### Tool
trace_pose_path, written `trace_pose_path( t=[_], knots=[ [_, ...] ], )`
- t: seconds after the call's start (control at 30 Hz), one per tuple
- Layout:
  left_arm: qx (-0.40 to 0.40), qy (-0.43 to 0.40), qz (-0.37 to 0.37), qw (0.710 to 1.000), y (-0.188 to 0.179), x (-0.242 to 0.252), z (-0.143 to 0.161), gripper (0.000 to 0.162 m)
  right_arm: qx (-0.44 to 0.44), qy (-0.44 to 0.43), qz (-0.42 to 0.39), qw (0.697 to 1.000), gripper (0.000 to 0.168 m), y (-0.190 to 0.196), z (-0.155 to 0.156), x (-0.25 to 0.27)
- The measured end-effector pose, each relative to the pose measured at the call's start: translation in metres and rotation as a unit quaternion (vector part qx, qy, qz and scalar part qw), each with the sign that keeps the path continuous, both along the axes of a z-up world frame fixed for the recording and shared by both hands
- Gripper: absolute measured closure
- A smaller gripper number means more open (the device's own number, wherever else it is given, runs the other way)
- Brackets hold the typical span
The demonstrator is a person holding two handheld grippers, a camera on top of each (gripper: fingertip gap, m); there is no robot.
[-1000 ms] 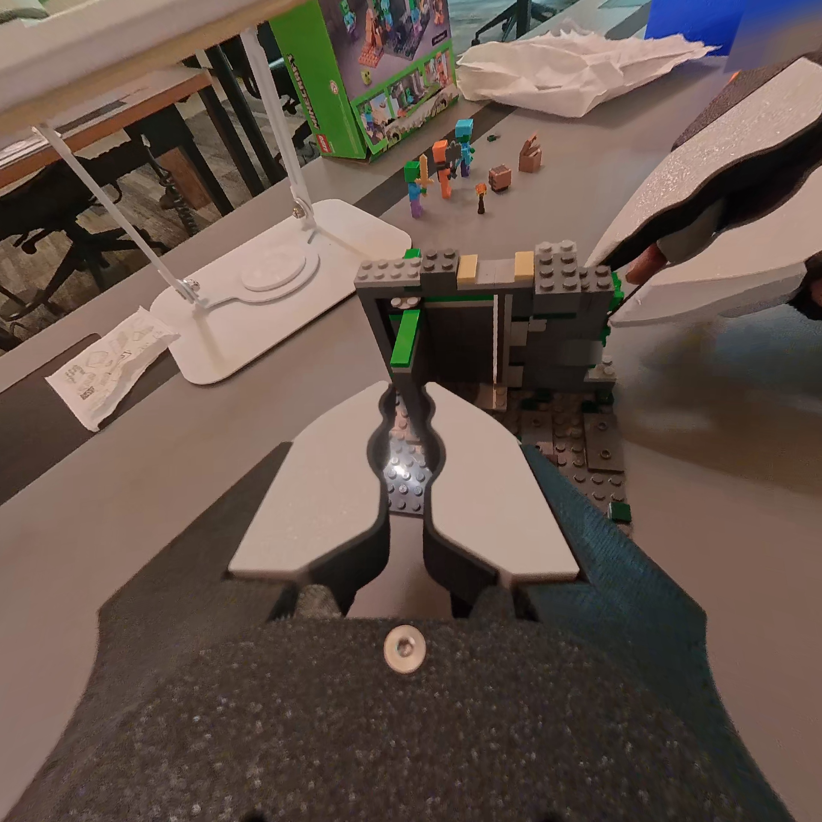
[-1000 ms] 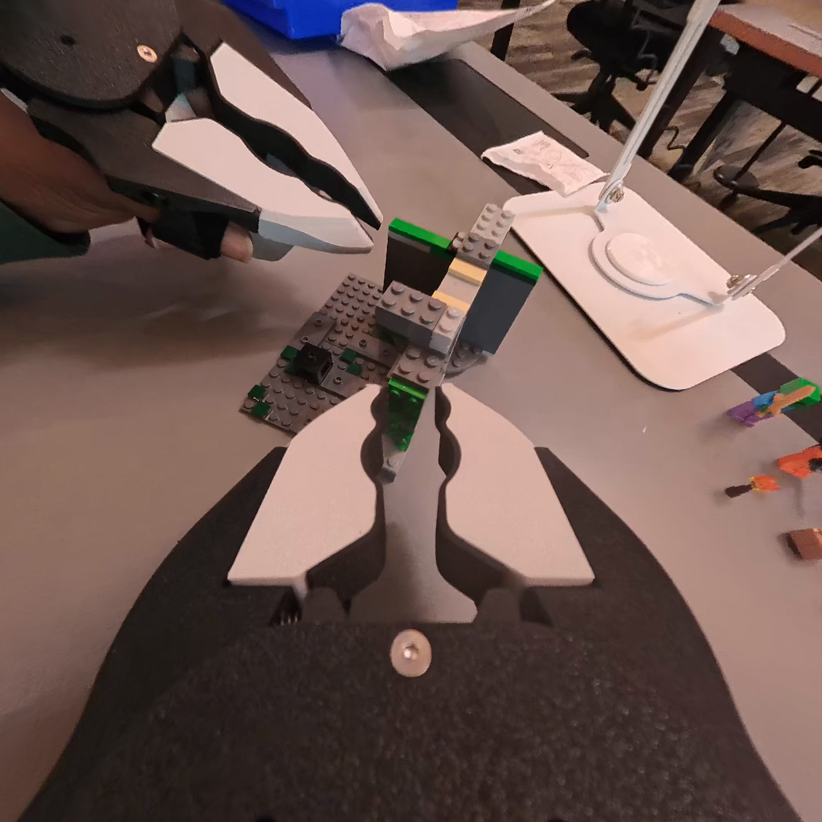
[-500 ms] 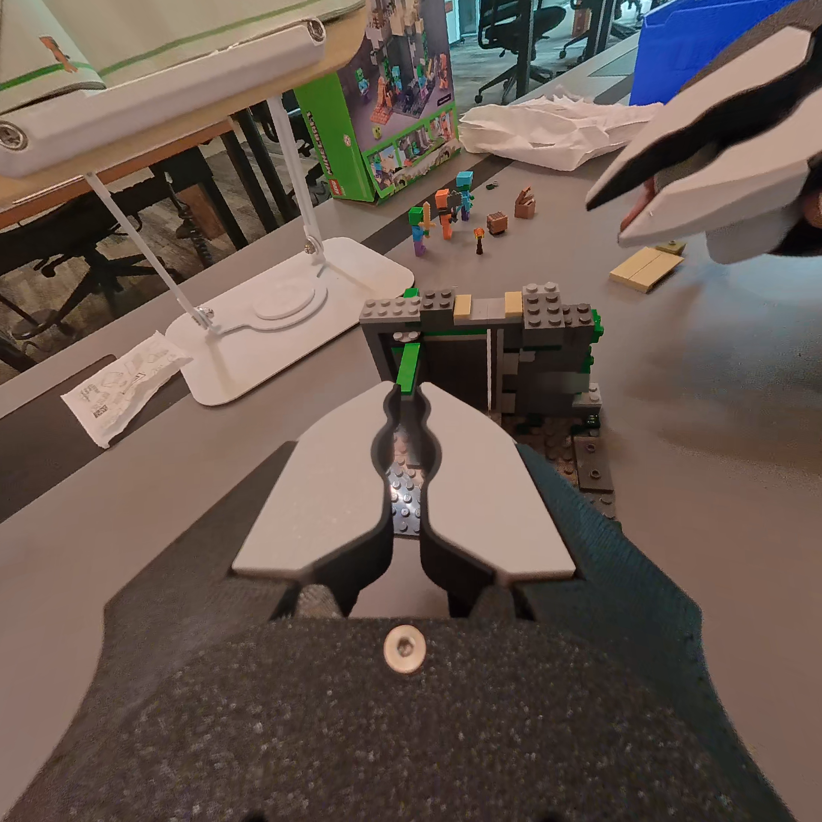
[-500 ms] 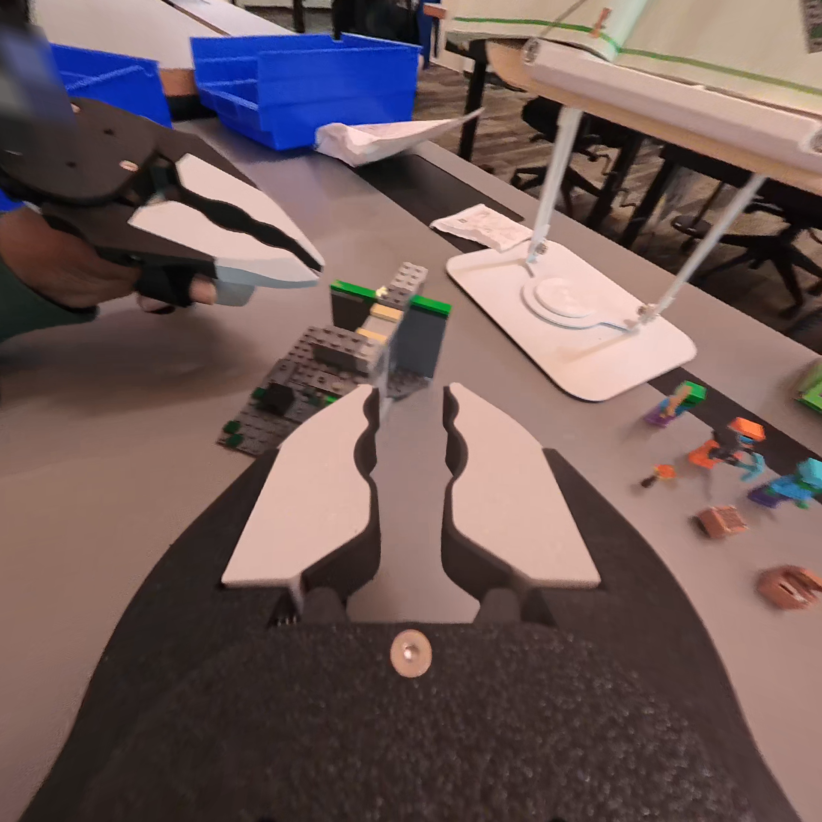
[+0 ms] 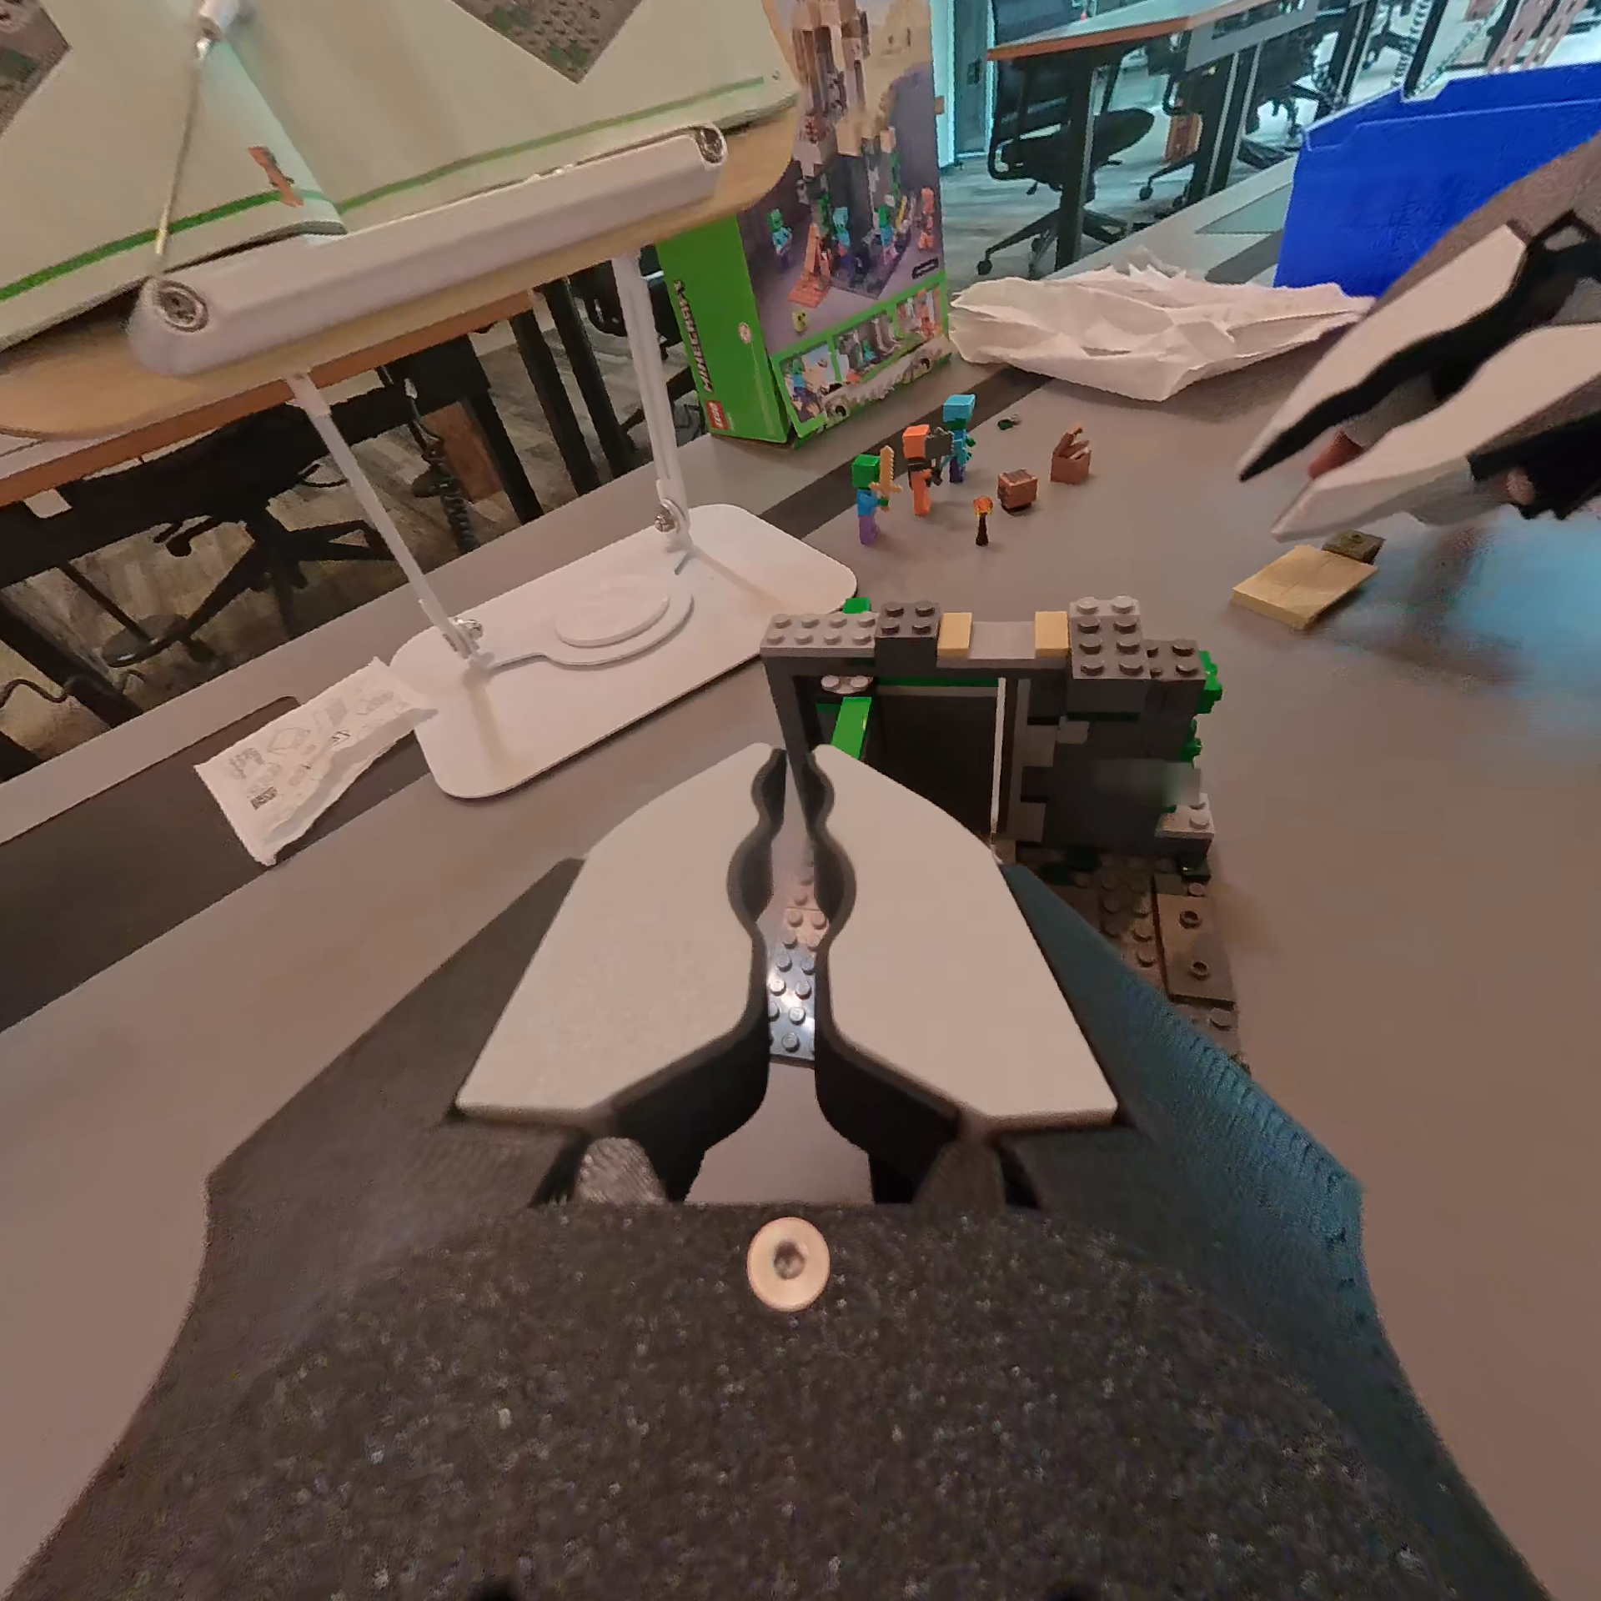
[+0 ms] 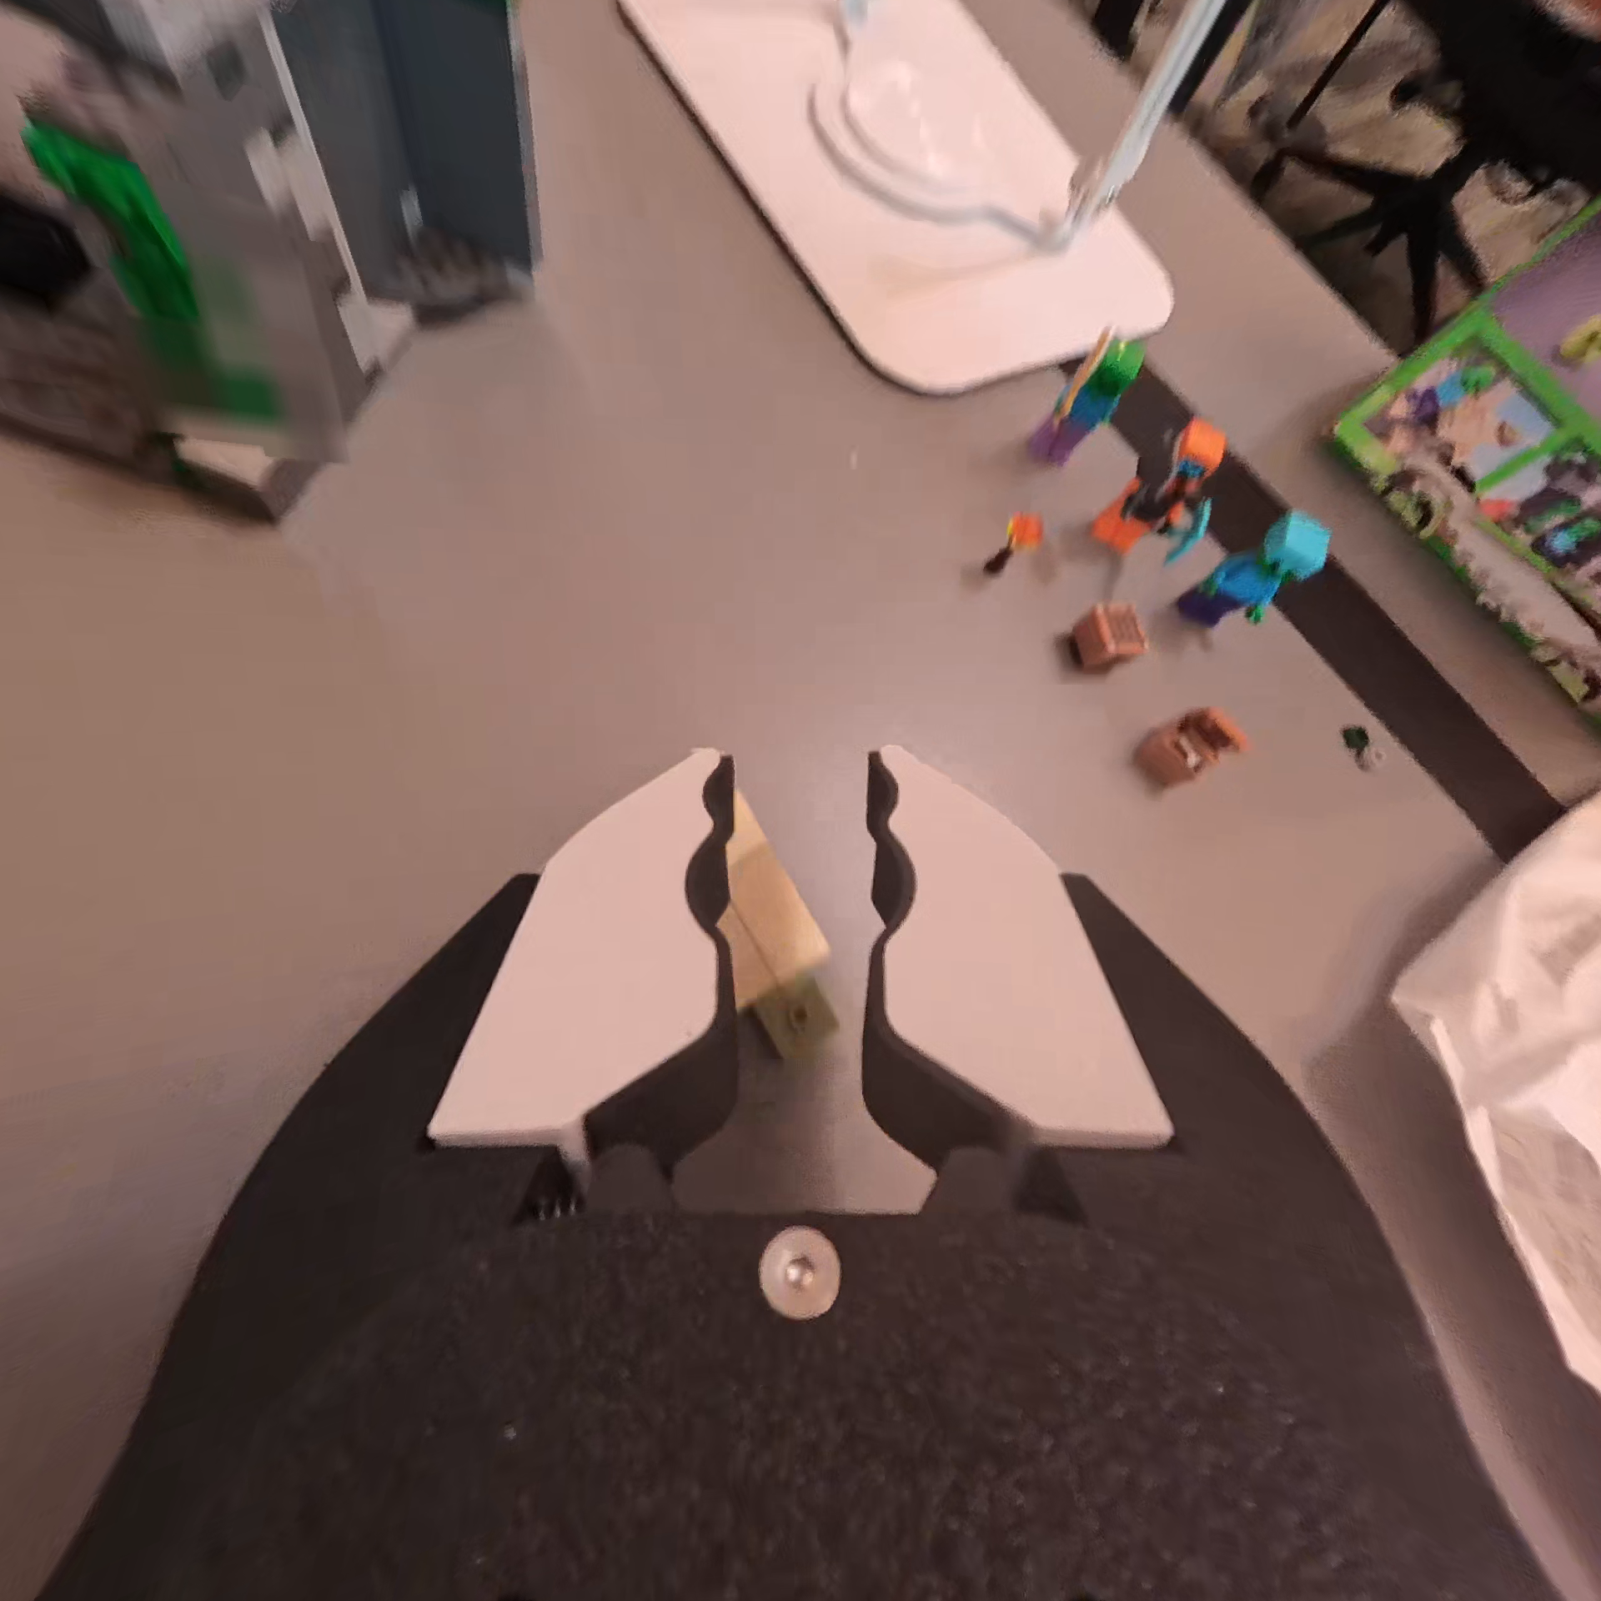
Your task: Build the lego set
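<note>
The lego build (image 5: 996, 710), grey walls with green trim on a dark baseplate, stands in the middle of the left wrist view and shows blurred in the right wrist view (image 6: 217, 260). My left gripper (image 5: 797, 758) is closed on the build's left grey pillar, over the baseplate. A flat tan piece (image 5: 1299, 589) lies on the table to the right of the build. My right gripper (image 6: 797, 762) is open and straddles the tan piece (image 6: 771, 918), which lies close to its left finger. The right gripper also shows in the left wrist view (image 5: 1260, 502), just above the piece.
Three minifigures (image 6: 1169, 485) and small brown pieces (image 6: 1191, 745) stand beyond the right gripper. The green set box (image 5: 823, 260), a white stand base (image 5: 606, 641) that holds the booklet, a white paper bag (image 6: 1542, 1040), a leaflet (image 5: 303, 771) and a blue bin (image 5: 1403, 173) ring the work area. Some 25 centimetres of space lies between my two pairs of fingers.
My right gripper has left the build, swung right and dropped low over the tan piece, with its jaws wider. My left gripper has stayed on the build's pillar.
</note>
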State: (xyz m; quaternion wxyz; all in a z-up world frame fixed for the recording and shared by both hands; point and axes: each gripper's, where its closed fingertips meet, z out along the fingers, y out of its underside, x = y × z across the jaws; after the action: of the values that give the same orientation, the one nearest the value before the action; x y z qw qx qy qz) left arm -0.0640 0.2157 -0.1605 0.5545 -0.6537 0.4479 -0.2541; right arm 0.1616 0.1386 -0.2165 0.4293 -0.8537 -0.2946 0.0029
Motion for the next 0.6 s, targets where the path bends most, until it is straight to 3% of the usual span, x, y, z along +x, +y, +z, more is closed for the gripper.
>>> trace_pose_path(
  t=[0.23, 0.43, 0.6],
  knots=[
    [0.010, 0.003, 0.013, 1.000, 0.005, -0.004, -0.002, 0.158, -0.087, -0.012, 0.047, 0.995, 0.135, -0.031, -0.026, 0.008],
    [0.017, 0.017, 0.006, 1.000, 0.003, -0.001, -0.005, 0.157, -0.106, -0.026, 0.059, 0.992, 0.123, -0.030, -0.030, 0.012],
    [0.021, 0.021, -0.001, 1.000, 0.001, 0.000, -0.005, 0.157, -0.134, -0.012, 0.068, 0.988, 0.133, -0.025, -0.033, 0.009]
  ],
)
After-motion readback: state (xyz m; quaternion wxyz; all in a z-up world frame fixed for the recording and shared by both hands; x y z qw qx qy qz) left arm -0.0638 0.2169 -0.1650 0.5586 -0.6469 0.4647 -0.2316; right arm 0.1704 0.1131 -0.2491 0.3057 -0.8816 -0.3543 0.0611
